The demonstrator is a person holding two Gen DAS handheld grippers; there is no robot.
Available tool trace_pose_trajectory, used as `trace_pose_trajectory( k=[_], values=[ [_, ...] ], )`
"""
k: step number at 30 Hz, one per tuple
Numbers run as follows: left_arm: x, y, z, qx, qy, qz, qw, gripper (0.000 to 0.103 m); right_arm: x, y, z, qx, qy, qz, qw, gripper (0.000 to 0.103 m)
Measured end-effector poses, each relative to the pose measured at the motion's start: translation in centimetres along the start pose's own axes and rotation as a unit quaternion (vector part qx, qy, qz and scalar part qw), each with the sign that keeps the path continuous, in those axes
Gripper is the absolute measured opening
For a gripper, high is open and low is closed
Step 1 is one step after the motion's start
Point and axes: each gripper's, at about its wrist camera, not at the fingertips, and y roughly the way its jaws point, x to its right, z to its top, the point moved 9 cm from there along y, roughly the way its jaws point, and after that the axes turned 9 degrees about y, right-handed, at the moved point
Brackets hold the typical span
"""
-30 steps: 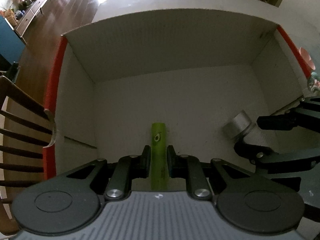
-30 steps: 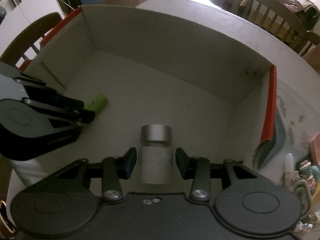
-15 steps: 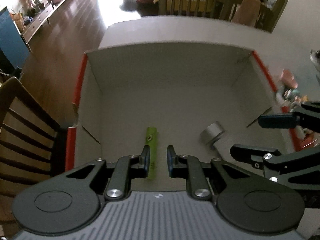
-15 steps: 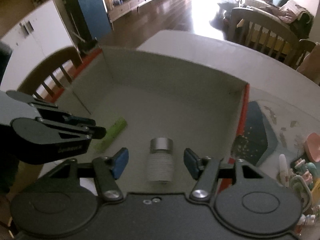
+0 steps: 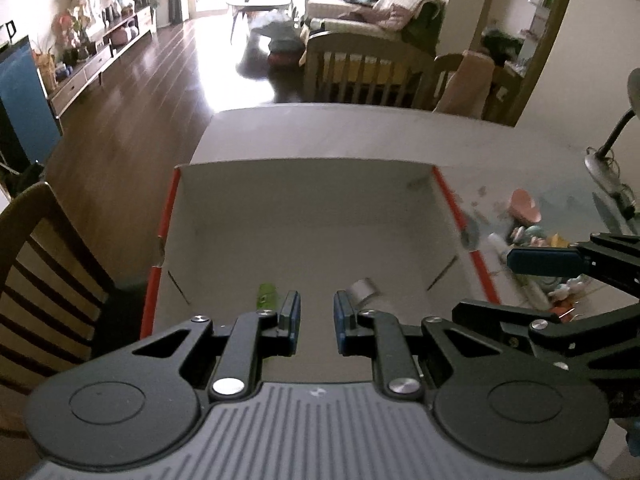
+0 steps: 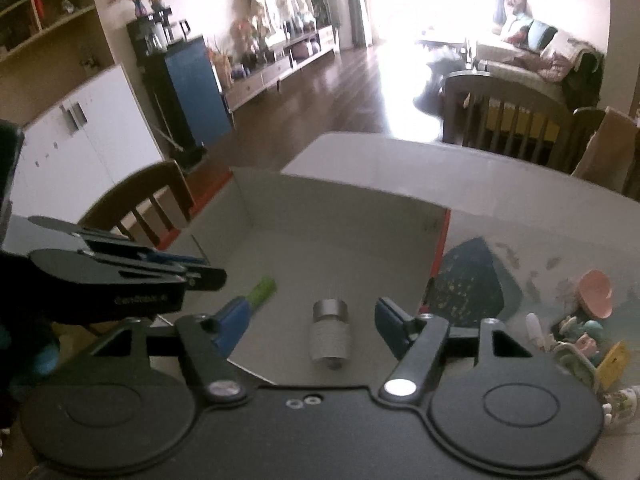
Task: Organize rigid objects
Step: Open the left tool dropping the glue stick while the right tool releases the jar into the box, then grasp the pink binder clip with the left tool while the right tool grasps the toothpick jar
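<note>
With both the left tool (image 5: 316,320) and right tool (image 6: 312,322) spread and empty, the jar (image 6: 330,334) at lower centre, probably loose, could roll into the green tube (image 6: 262,291) in the box (image 6: 340,216)

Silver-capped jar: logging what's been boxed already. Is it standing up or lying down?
Lying down. The silver-capped jar rests on its side on the box floor, cap pointing away.

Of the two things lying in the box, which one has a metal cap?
The white jar, lying right of the green tube, has the silver metal cap; the tube is plain green.
</note>
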Motion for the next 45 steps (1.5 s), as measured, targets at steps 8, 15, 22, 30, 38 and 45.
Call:
trace_pose_trajectory(
  k=[8, 15, 22, 30, 38, 45],
  values=[
    [2.4, -1.9, 0.5, 0.034, 0.010, -0.003, 0.9994, 0.019, 0.5, -3.0, -0.5, 0.050, -0.003, -0.002, 0.999, 0.079],
    [4.6, -3.2, 0.5, 0.060, 0.015, -0.003, 0.9981, 0.057, 2.4, -5.8, -1.6, 0.081, -0.001, -0.012, 0.997, 0.085],
    [7.9, -3.2, 1.0, 0.079, 0.021, -0.008, 0.9966, 0.072, 6.4, -8.0, -2.7, 0.102, 0.017, -0.029, 0.994, 0.087],
    [12.6, -2.3, 2.0, 0.099, 0.021, -0.037, 0.9942, 0.085, 13.0, -9.5, -3.7, 0.104, 0.050, -0.064, 0.991, 0.087],
    [17.0, 0.2, 2.6, 0.093, 0.021, -0.061, 0.9936, 0.094, 19.3, -10.1, -5.0, 0.096, 0.065, -0.096, 0.989, 0.087],
    [20.7, 3.0, 2.4, 0.093, 0.032, -0.061, 0.9932, 0.103, 24.5, -9.5, -5.7, 0.083, 0.072, -0.125, 0.986, 0.087]
  ],
)
